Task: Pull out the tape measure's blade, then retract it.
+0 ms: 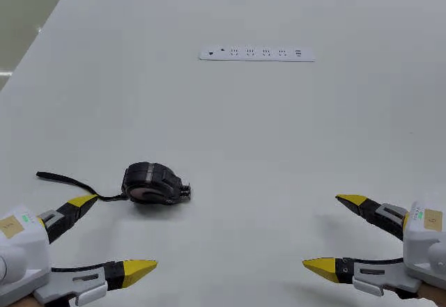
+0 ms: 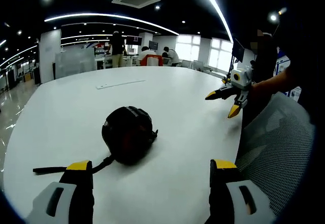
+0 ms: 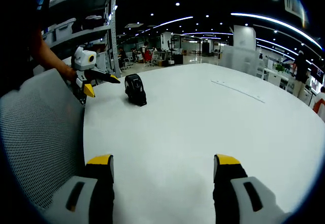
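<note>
A black tape measure (image 1: 152,183) lies on the white table (image 1: 230,126) at the near left, its black wrist strap (image 1: 66,180) trailing off to the left. No blade is drawn out. My left gripper (image 1: 115,234) hovers open just in front of it, nothing between the yellow-tipped fingers; in the left gripper view the tape measure (image 2: 129,134) sits a short way ahead of the jaws. My right gripper (image 1: 338,232) is open at the near right, well apart from the case. In the right gripper view the tape measure (image 3: 135,89) stands far off, with the left gripper (image 3: 99,84) beside it.
A white power strip (image 1: 256,54) lies flat toward the table's far side. A mesh chair back (image 2: 277,148) stands by the near edge. The table's left edge (image 1: 31,49) drops to a glossy floor. People and desks stand in the background.
</note>
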The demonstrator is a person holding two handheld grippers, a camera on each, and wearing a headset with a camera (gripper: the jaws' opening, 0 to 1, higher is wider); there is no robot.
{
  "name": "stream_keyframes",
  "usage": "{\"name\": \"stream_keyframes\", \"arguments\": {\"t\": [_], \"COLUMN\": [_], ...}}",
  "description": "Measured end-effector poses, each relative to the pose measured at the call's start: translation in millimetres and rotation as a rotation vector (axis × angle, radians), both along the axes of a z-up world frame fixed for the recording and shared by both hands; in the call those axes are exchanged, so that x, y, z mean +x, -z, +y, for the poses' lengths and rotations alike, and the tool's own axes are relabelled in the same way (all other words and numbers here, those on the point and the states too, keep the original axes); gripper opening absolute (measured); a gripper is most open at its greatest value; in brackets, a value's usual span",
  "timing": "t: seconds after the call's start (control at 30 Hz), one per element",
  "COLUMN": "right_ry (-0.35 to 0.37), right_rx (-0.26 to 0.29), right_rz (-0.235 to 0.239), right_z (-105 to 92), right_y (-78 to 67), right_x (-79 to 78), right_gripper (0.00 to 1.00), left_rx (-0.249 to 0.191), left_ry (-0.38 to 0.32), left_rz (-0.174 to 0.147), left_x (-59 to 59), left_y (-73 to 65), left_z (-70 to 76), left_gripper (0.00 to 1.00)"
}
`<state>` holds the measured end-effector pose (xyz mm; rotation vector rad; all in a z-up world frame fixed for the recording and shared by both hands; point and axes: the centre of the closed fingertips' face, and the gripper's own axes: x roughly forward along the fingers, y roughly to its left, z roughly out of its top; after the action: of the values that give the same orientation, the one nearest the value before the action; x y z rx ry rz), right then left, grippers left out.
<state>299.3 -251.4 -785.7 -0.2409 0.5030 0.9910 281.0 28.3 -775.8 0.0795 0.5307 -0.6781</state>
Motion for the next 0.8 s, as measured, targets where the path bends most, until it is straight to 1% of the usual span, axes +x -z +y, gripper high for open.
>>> {"name": "stream_keyframes", "arguments": {"t": [0.03, 0.1, 0.13, 0.17, 0.2, 0.27, 0.33, 0.43, 0.73, 0.8], "right_ry": [0.006, 0.009, 0.011, 0.013, 0.015, 0.020, 0.026, 0.029, 0.027, 0.027], "right_rx": [0.005, 0.007, 0.005, 0.000, 0.000, 0.009, 0.025, 0.028, 0.023, 0.021], "right_rz": [-0.003, -0.012, -0.019, -0.029, -0.036, -0.040, -0.040, -0.037, -0.022, -0.026], "right_z": [-0.6, -1.2, -1.5, -2.2, -2.5, -2.7, -2.6, -4.0, -4.1, -4.4], "right_y": [0.2, 1.4, 1.6, 1.8, 2.2, 1.6, 0.9, 2.9, 6.2, 6.3], "right_x": [0.7, 1.2, 1.7, 2.2, 2.7, 2.5, 1.6, 0.5, -2.9, -2.8], "right_gripper": [0.83, 0.88, 0.90, 0.93, 0.95, 0.98, 1.00, 1.00, 1.00, 1.00], "left_rx": [-0.003, -0.012, -0.008, -0.006, 0.002, 0.012, 0.007, 0.006, 0.006, 0.005], "left_ry": [-0.001, -0.006, -0.001, 0.001, 0.008, 0.017, 0.015, 0.005, 0.006, 0.004], "left_rz": [-0.005, -0.027, -0.034, -0.028, -0.015, -0.020, -0.017, -0.021, -0.027, -0.027], "left_x": [0.2, 2.0, 2.7, 1.8, 0.2, -0.5, -0.9, 0.1, 1.1, 1.4], "left_y": [-0.2, -0.5, -0.5, 0.3, 2.7, 4.2, 4.4, 3.8, 3.3, 2.9], "left_z": [-0.2, 0.1, 0.4, 0.5, 0.7, 0.6, 0.6, 1.5, 1.0, 1.1], "left_gripper": [0.95, 1.00, 1.00, 1.00, 1.00, 1.00, 1.00, 1.00, 1.00, 1.00]}}
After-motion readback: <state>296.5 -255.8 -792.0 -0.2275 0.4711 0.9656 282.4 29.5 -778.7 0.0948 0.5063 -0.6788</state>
